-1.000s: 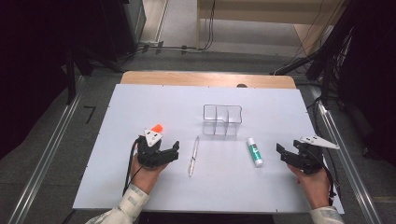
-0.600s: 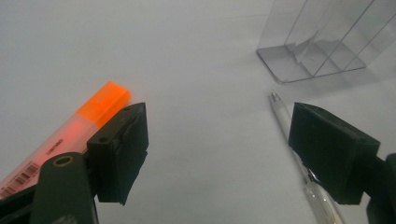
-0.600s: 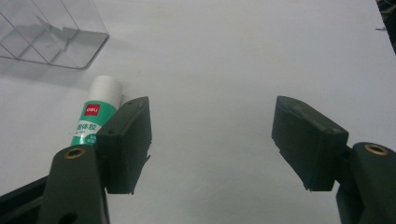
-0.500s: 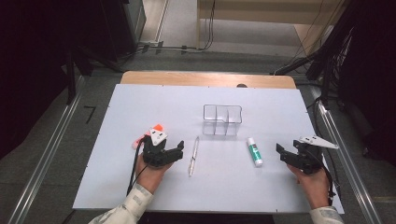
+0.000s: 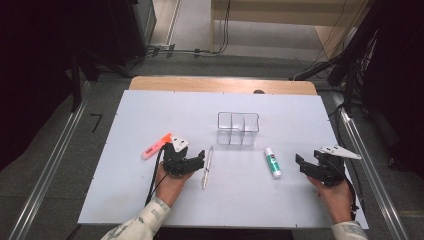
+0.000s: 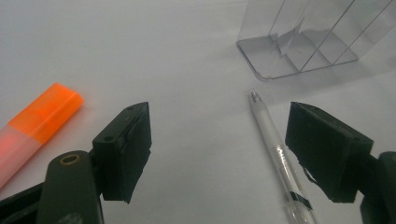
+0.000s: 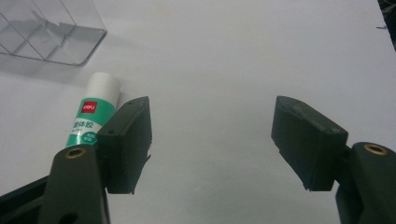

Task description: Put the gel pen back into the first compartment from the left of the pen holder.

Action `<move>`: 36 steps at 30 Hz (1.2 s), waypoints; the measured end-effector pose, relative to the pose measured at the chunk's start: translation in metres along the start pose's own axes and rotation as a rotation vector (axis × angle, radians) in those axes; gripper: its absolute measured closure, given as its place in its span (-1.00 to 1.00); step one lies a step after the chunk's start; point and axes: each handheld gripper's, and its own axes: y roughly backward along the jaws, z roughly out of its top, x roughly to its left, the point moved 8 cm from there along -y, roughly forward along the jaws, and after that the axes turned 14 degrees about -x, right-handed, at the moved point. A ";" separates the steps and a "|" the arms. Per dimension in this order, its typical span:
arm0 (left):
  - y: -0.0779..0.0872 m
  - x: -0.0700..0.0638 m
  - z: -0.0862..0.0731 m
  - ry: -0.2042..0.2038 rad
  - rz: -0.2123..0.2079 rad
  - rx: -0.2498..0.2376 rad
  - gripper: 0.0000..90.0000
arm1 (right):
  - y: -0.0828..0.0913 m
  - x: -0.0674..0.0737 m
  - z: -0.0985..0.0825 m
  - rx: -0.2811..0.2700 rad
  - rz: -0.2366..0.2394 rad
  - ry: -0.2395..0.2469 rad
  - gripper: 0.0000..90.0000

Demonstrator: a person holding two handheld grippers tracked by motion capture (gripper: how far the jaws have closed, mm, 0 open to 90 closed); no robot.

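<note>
Pen (image 5: 206, 166) is what the left gripper (image 5: 199, 159) is closest to: one clear pen lying flat on the white table (image 5: 150, 110), long axis running roughly from the near edge toward the far edge, slightly slanted, tip pointing at the clear organizer (image 5: 238, 128). It sits a bit left of the table's middle, nearer the front edge. In the left gripper view the pen (image 6: 276, 154) lies between the jaws, just beside the right-hand one, not pinched; the jaws have just been closing a little but are wide apart. Right gripper (image 5: 303, 164) hovers near the right edge, jaws spread, nothing in them. Also one orange highlighter (image 5: 156, 146), one glue stick (image 5: 272, 162), one organizer.
</note>
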 end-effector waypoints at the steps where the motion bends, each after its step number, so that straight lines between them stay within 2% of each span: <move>1: -0.001 -0.001 0.000 -0.004 -0.004 0.002 -0.48 | 0.000 0.000 0.000 0.000 0.001 0.001 -0.39; 19: -0.015 -0.013 -0.007 -0.028 -0.017 0.038 -0.40 | -0.002 0.001 -0.002 0.011 -0.002 0.015 -0.39; 32: -0.028 -0.024 -0.013 -0.047 -0.028 0.070 -0.26 | -0.002 0.001 -0.003 0.016 -0.004 0.024 -0.37; 36: -0.031 -0.026 -0.014 -0.043 -0.028 0.071 -0.15 | -0.003 0.001 -0.003 0.019 -0.006 0.024 -0.36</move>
